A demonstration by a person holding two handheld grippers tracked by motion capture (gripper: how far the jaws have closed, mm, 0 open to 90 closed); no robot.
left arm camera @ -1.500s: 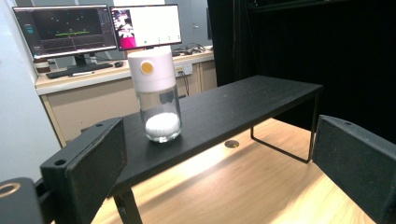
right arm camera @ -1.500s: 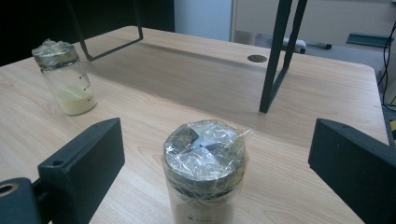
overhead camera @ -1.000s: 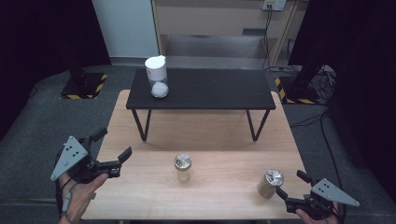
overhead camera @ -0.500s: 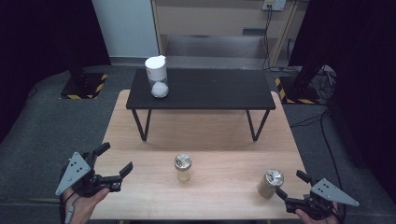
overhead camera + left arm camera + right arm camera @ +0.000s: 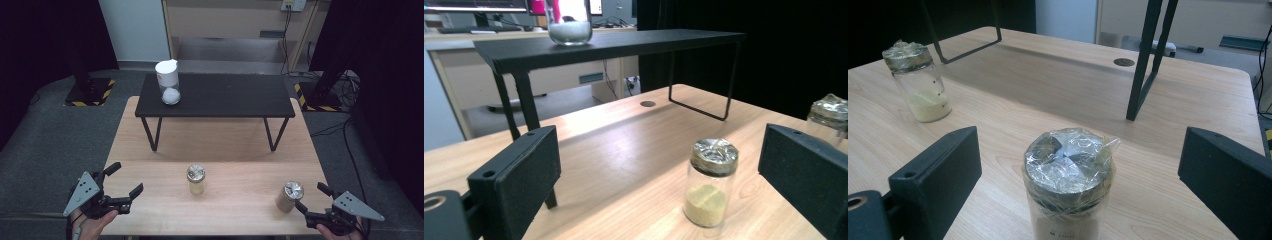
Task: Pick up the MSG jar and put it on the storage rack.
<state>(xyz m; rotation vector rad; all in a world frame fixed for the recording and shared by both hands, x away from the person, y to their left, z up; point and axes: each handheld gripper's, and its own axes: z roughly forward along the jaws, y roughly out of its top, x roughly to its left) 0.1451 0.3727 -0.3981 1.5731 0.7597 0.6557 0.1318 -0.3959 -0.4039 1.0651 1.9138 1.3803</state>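
Jars stand on the wooden table (image 5: 150, 150): the middle jar (image 5: 195, 179) at 2 o'clock from the left gripper (image 5: 124, 185), and the right jar (image 5: 289, 196) just at 10 o'clock from the right gripper (image 5: 311, 197). Both grippers have their jaws wide apart and hold nothing. I think this is the reaching step, so next the right gripper needs to slide forward around its jar and squeeze gently.

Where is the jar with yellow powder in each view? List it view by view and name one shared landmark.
High view: the yellow-powder jar stands at the centre of the wooden table's near half.
Left gripper view: lower right of centre, between the jaws.
Right gripper view: upper left, beyond the left jaw.
Shared landmark: the black bench, whose leg is in the right gripper view.
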